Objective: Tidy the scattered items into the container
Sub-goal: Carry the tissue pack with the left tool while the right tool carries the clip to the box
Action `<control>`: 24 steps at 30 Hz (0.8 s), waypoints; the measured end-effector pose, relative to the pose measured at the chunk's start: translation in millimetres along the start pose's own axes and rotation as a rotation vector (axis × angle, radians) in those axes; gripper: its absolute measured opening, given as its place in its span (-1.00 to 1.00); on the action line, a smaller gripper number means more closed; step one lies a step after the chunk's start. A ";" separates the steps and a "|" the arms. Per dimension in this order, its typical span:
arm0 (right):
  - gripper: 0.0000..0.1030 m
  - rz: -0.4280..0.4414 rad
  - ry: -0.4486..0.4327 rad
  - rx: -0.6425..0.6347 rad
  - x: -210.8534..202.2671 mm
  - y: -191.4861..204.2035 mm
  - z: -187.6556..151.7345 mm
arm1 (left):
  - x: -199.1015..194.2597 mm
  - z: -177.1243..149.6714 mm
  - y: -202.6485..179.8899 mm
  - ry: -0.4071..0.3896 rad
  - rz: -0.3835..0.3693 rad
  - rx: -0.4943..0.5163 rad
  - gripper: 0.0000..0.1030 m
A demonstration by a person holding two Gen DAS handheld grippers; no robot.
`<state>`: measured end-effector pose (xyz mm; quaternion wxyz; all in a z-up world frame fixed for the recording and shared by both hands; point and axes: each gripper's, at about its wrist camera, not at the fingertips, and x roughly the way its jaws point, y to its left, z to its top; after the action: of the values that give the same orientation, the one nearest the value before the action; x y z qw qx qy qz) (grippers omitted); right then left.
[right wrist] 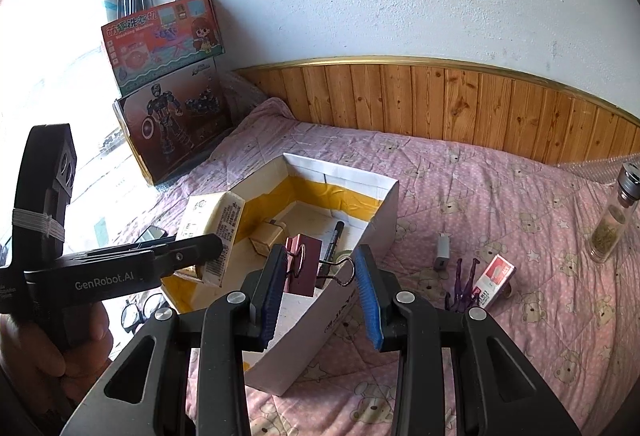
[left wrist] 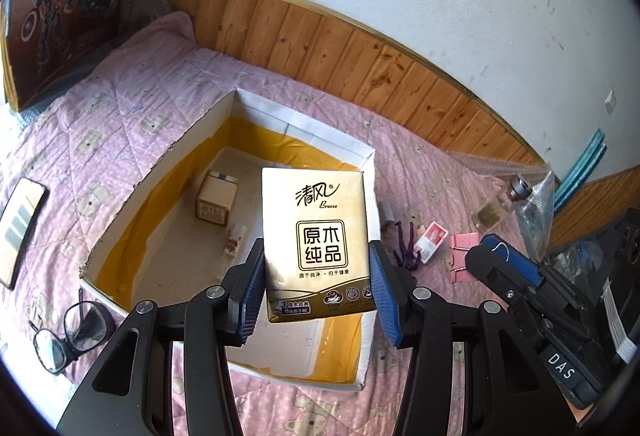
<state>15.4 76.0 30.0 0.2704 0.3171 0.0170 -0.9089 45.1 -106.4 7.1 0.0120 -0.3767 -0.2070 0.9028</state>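
Note:
My left gripper (left wrist: 316,296) is shut on a gold tissue pack (left wrist: 316,240) and holds it above the open cardboard box (left wrist: 168,156) with yellow tape inside. The box holds a small tan box (left wrist: 216,198) and a small packet (left wrist: 236,242). My right gripper (right wrist: 320,288) is shut on a pink binder clip (right wrist: 304,264) by its wire handles, over the near corner of the box (right wrist: 376,212). A black marker (right wrist: 334,240) lies inside. The left gripper with the tissue pack (right wrist: 218,232) shows at left in the right wrist view.
On the pink bedspread lie a white charger (right wrist: 442,251), a purple figure (right wrist: 462,286), a red-white pack (right wrist: 494,280), a glass bottle (right wrist: 610,228), another pink clip (left wrist: 464,262), glasses (left wrist: 68,336) and a phone (left wrist: 20,228). Toy boxes (right wrist: 172,124) stand at the back left.

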 end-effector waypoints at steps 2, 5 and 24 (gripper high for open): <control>-0.30 0.005 0.007 -0.009 4.9 5.1 -0.2 | 1.0 1.2 6.2 0.004 -0.001 -0.007 -0.02; -0.30 0.009 0.019 -0.022 12.8 11.7 -1.2 | 3.5 3.2 15.5 0.011 0.005 -0.016 -0.02; -0.30 0.049 0.098 -0.097 57.4 44.8 -7.8 | 21.8 9.4 60.4 0.066 0.062 -0.047 -0.02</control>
<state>4.9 11.8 -3.5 0.3066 0.3479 0.0665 -0.8835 31.2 -161.2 -24.9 -0.0183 -0.4126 -0.2159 0.8848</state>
